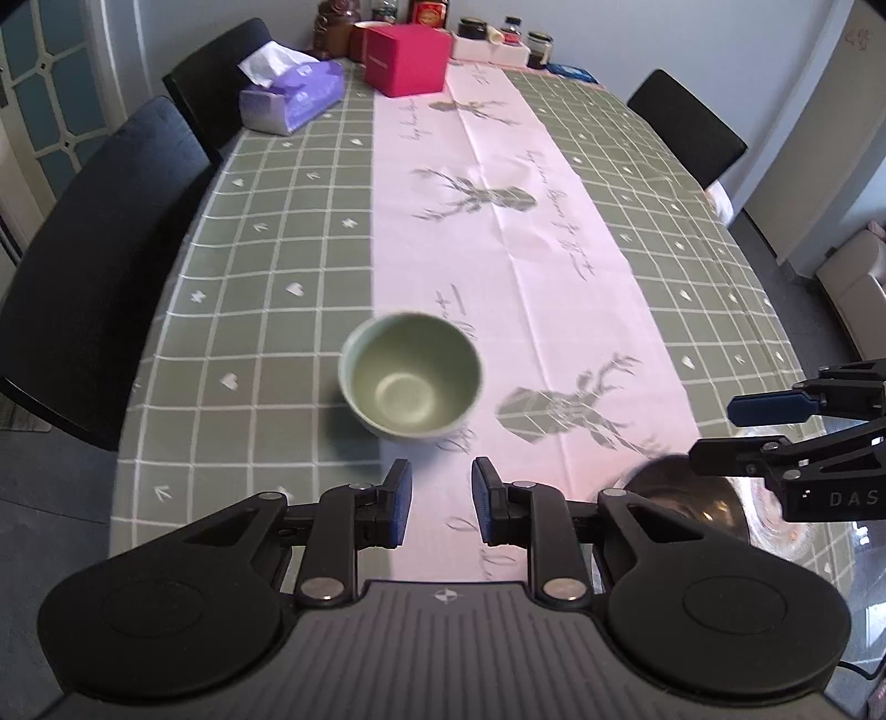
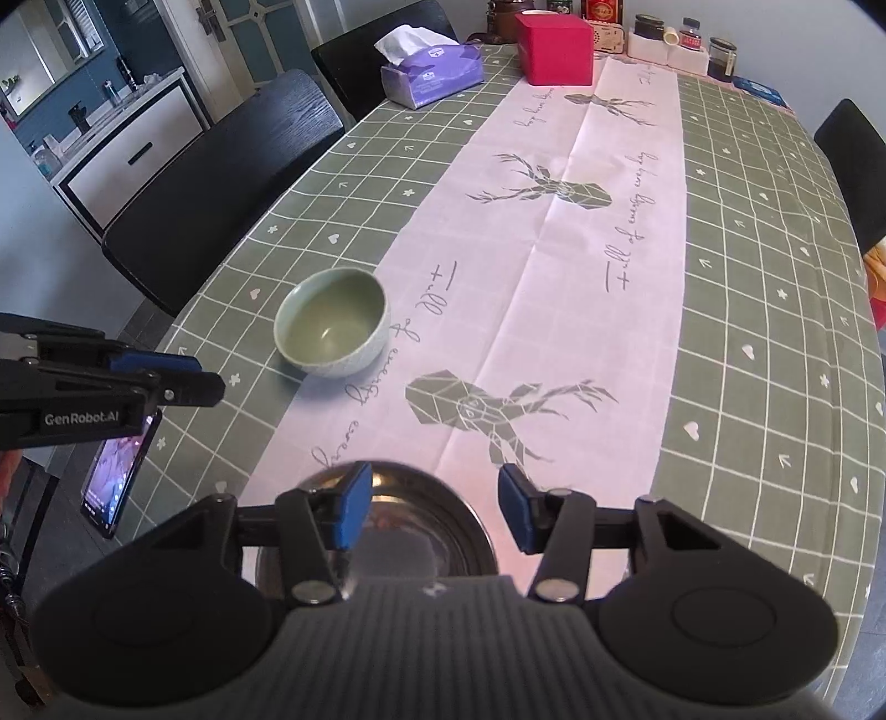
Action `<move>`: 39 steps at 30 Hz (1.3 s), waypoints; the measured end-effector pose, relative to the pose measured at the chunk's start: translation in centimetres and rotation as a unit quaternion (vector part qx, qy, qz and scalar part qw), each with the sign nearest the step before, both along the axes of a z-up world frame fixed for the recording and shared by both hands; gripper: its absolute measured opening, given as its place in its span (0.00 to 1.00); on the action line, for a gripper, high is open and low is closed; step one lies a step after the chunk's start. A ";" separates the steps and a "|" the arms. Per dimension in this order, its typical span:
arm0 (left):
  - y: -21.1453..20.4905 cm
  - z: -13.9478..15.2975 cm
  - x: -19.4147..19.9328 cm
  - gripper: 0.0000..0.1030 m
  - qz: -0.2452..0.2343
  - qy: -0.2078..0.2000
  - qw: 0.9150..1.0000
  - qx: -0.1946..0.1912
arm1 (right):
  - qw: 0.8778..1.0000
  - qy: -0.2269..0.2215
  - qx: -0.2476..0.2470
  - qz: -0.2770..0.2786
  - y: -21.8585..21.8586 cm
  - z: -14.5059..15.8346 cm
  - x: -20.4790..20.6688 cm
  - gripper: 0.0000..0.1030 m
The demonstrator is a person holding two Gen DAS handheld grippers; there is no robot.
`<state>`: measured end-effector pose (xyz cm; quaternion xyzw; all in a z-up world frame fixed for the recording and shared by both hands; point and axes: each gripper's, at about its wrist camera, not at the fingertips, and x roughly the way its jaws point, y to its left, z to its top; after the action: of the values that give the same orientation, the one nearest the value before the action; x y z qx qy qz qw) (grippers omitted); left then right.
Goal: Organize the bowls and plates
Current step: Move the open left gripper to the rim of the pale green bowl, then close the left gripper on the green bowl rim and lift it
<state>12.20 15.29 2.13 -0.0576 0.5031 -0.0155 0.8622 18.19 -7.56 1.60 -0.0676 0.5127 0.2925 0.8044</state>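
Note:
A pale green bowl (image 1: pixel 410 379) stands upright and empty on the tablecloth, just ahead of my left gripper (image 1: pixel 441 501), which is open and empty, a little short of it. The bowl also shows in the right wrist view (image 2: pixel 332 321), ahead and to the left. A shiny metal bowl (image 2: pixel 421 520) sits on the table near its front edge, right under my right gripper (image 2: pixel 429 512), which is open around its far rim without gripping it. The metal bowl shows in the left wrist view (image 1: pixel 692 498) at the lower right, under the right gripper (image 1: pixel 714 435).
A purple tissue pack (image 1: pixel 290 97), a red box (image 1: pixel 407 58) and several jars (image 1: pixel 498 33) stand at the table's far end. Black chairs (image 1: pixel 105 260) line the left side, another (image 1: pixel 686 124) the right. A lit phone (image 2: pixel 119 479) is at the table's left edge.

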 end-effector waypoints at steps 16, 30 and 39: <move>6.0 -4.7 5.0 0.27 0.032 0.019 0.999 -0.015 | 0.999 0.036 -0.009 0.014 9.1 -2.7 5.7 0.53; 5.1 -8.4 10.4 0.31 0.021 0.076 0.997 -0.020 | 0.995 0.100 -0.017 0.006 12.1 -7.8 10.2 0.39; 4.3 -10.8 12.2 0.31 0.007 0.109 0.994 -0.019 | 0.992 0.125 -0.023 0.013 12.8 -10.1 11.6 0.26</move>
<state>24.44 19.58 -8.64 -0.0788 0.5932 -0.0126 0.8011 29.77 5.28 -8.50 -0.0557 0.6147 0.2976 0.7284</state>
